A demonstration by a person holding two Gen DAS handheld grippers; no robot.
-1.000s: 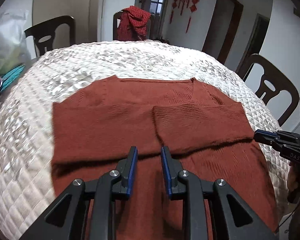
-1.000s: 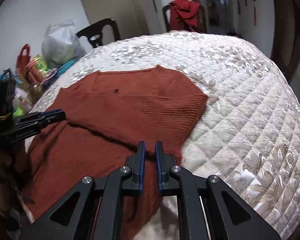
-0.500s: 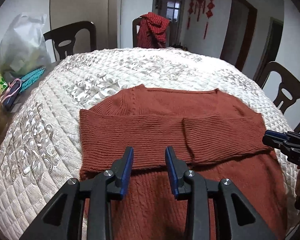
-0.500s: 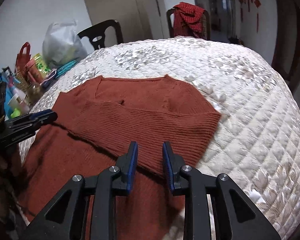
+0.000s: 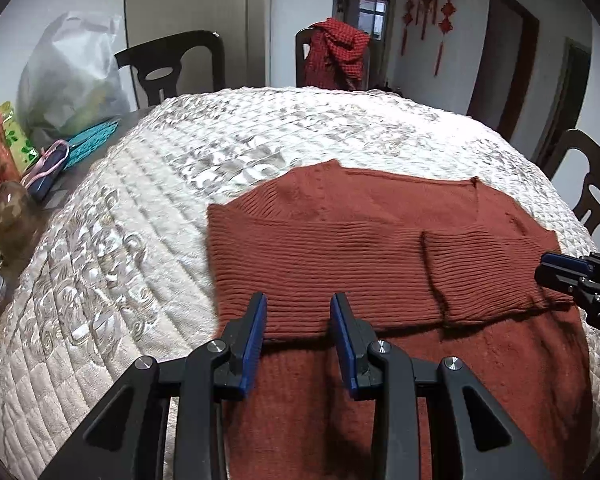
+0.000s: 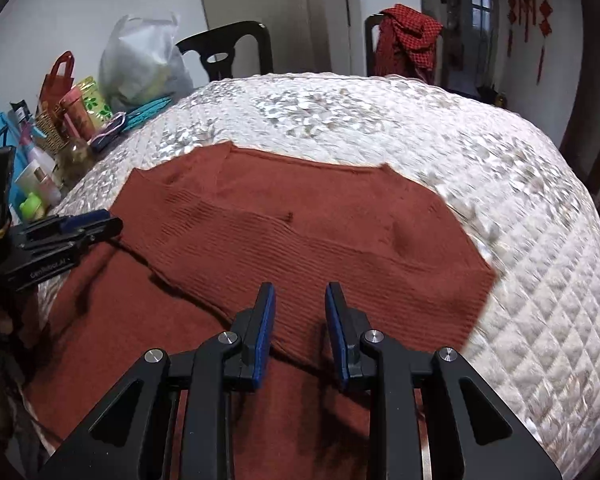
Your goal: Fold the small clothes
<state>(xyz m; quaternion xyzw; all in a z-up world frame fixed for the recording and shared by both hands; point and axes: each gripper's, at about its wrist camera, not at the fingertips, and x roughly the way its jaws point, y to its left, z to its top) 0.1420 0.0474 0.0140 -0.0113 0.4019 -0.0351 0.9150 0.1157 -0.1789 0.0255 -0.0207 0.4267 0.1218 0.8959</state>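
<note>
The quilted table (image 5: pixel 148 248) carries the rust sweater (image 5: pixel 340 248) at lower centre, sleeves folded across its chest. Both the left tongs (image 5: pixel 298 312) and right tongs (image 6: pixel 300 300) hover parted, gripping nothing. Best to pinch the hem corners evenly, then fold upward without dragging the sleeves.

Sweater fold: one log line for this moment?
sweater: both sleeves folded across | left gripper: open, empty | right gripper: open, empty
</note>
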